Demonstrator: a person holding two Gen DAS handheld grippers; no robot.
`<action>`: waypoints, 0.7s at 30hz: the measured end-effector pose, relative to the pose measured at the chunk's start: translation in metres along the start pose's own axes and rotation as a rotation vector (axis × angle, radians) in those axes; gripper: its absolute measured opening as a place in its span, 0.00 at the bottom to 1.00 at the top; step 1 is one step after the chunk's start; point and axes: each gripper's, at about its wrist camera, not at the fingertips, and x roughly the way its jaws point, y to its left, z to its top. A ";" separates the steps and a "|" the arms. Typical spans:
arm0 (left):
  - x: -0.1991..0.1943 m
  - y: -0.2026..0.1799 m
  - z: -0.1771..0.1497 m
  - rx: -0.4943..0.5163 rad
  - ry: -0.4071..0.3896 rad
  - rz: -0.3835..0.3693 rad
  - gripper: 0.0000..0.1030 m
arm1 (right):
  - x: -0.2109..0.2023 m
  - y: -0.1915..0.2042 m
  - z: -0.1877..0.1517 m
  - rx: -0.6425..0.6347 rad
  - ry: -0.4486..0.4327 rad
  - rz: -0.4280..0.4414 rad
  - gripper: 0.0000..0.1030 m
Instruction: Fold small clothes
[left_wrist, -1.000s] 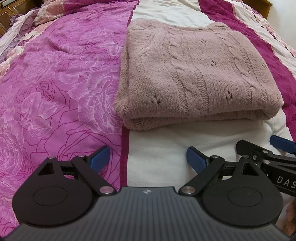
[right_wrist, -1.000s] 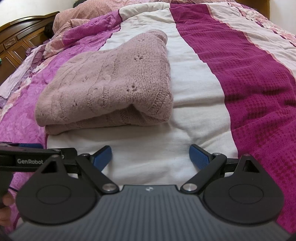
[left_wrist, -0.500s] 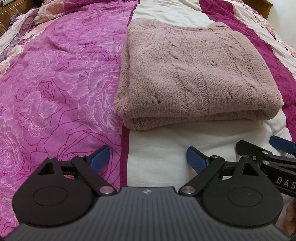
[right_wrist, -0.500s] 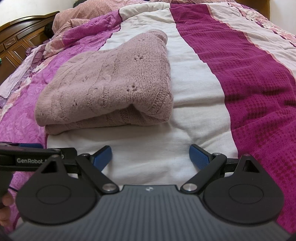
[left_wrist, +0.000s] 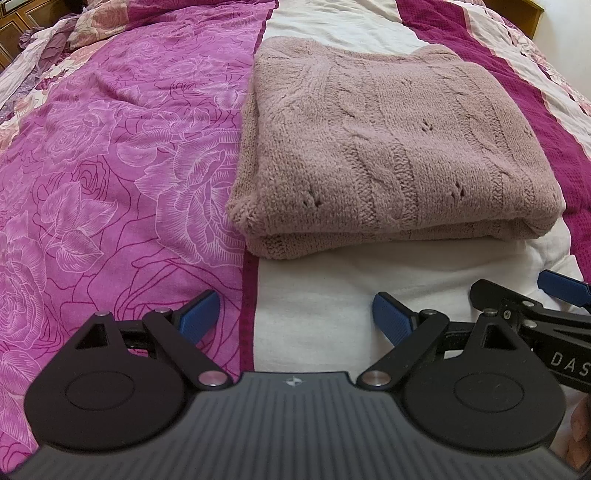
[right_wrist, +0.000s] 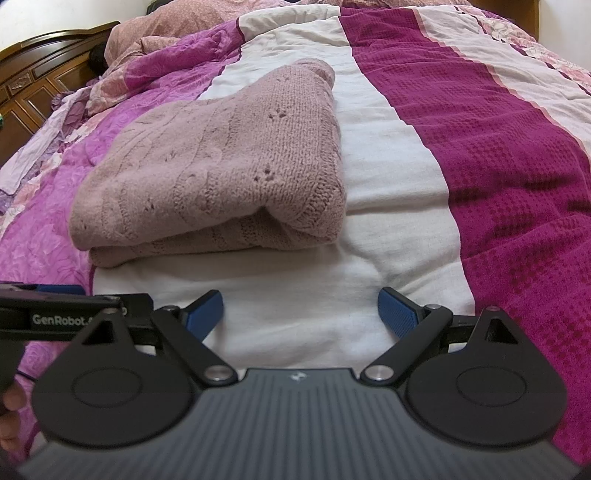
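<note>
Left wrist view: pink knit sweater (left_wrist: 391, 147), folded, on the bed (left_wrist: 110, 166), unchanged over the last second. Our left tongs (left_wrist: 295, 317) and right tongs (right_wrist: 301, 312) hover wide open, empty, near its front edge; we judge the fold complete.

A dusty-pink cable-knit sweater (left_wrist: 391, 147) with small eyelet holes lies folded on a striped bedspread (left_wrist: 110, 166), whose bands run bright magenta printed with outlined roses, plain cream white, and deep magenta in a waffle weave. Both the left tool (left_wrist: 295, 317) and the right tool (right_wrist: 301, 314) are black with ribbed blue finger pads.
</note>
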 end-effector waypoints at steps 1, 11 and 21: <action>0.000 0.000 0.000 0.000 0.000 0.000 0.91 | 0.000 0.000 0.000 0.000 0.000 0.000 0.91; 0.000 0.000 0.000 0.000 -0.001 -0.001 0.91 | 0.000 0.000 0.000 -0.003 0.001 -0.002 0.91; 0.000 0.000 -0.001 0.001 -0.002 0.000 0.91 | 0.001 -0.001 0.000 -0.005 0.001 -0.004 0.91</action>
